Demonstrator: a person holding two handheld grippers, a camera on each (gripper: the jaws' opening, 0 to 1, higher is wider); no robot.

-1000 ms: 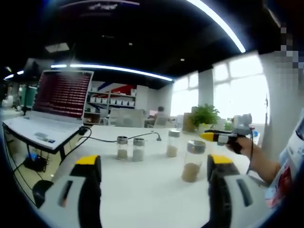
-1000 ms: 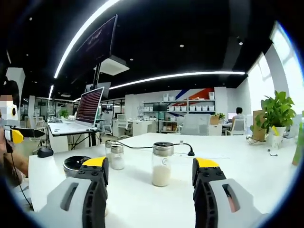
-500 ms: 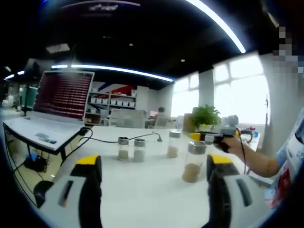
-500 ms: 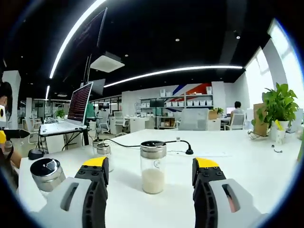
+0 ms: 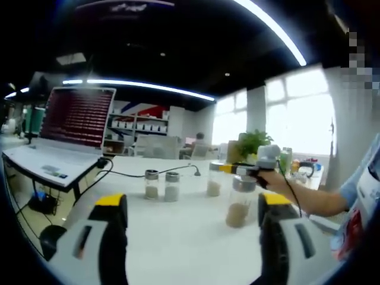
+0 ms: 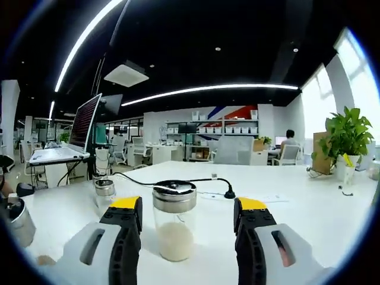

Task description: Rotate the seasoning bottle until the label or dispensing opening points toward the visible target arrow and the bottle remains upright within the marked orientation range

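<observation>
Right gripper [image 6: 186, 215] jaws spread, seasoning bottle [image 6: 174, 221] upright between them (untouched); left gripper [image 5: 191, 209] spread over white table [image 5: 178, 237], nothing held

Open-plan office: desks [image 6: 332, 219], laptop [image 5: 65, 127] (shelving behind).

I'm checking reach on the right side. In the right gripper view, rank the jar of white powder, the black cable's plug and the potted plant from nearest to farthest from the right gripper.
1. Jar of white powder: straight ahead between the open jaws of the right gripper.
2. Cable plug: mid-table, behind the jar.
3. Potted plant: far right edge of the table.
</observation>
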